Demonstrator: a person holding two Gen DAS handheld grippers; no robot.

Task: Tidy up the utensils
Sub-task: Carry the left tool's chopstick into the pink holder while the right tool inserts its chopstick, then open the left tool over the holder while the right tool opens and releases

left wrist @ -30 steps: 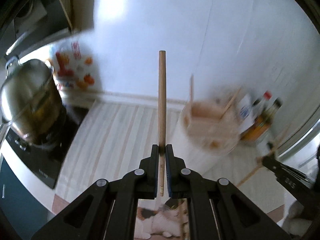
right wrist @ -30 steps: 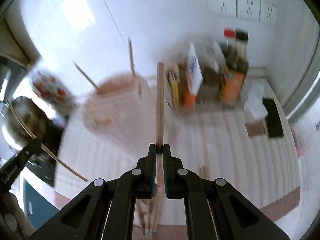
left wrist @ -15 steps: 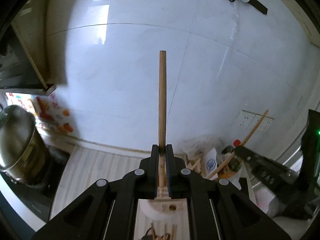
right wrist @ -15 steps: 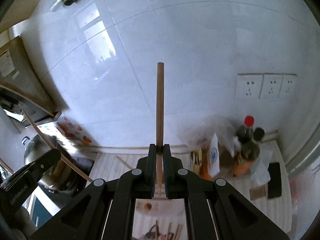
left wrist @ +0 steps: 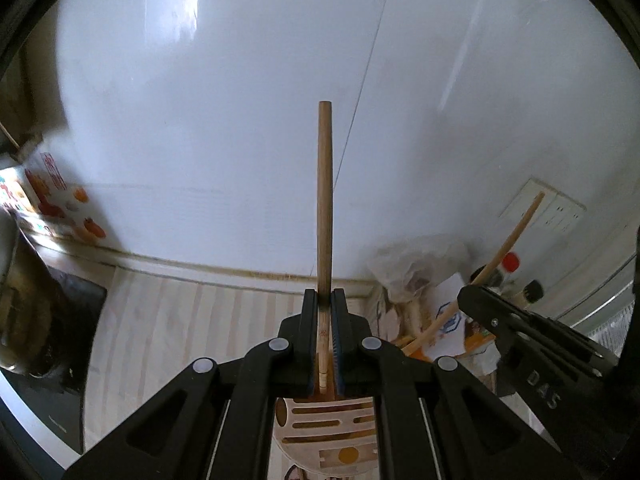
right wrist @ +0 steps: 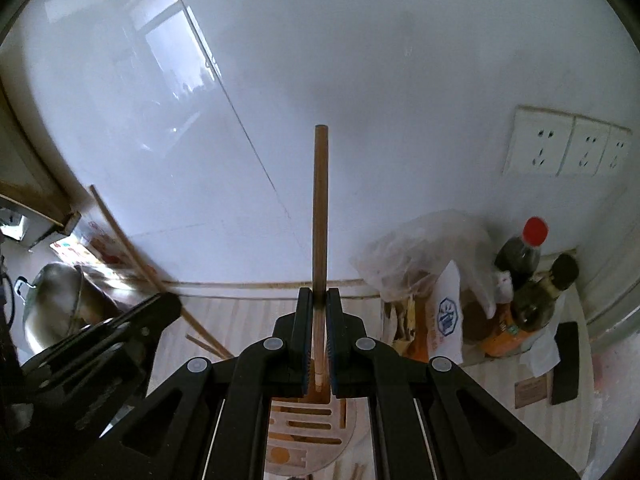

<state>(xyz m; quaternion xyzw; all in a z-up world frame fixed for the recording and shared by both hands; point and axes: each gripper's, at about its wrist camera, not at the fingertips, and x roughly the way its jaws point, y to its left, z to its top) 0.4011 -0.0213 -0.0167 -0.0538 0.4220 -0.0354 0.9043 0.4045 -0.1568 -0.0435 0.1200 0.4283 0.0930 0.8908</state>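
we see the left gripper point(left wrist: 325, 344) clenched on a wooden chopstick point(left wrist: 325, 216), pads pinching it low on the shaft, and the right gripper point(right wrist: 316, 340) clenched the same way on a second chopstick point(right wrist: 320, 220). both sticks point up and away from the cameras.

a second ago both views were blurred mid-swing with the holder off to one side; now they are steadier and the slotted wooden utensil holder point(left wrist: 332, 432) sits right under each gripper, just below the bottom ends of the sticks. so both hands have carried their chopsticks across and lined up over the holder point(right wrist: 308, 436). we judge the carry is about done and the next step is lowering the ends into a slot and releasing; neither stick looks seated yet, the ends are partly hidden by the fingers.

further out, the striped desk point(left wrist: 192, 312), with a loose chopstick point(right wrist: 202, 342) lying on it. then a plastic bag point(right wrist: 420, 256), sauce bottles point(right wrist: 520, 256) and a steel pot point(right wrist: 52, 308) near the white tiled wall point(left wrist: 240, 120).
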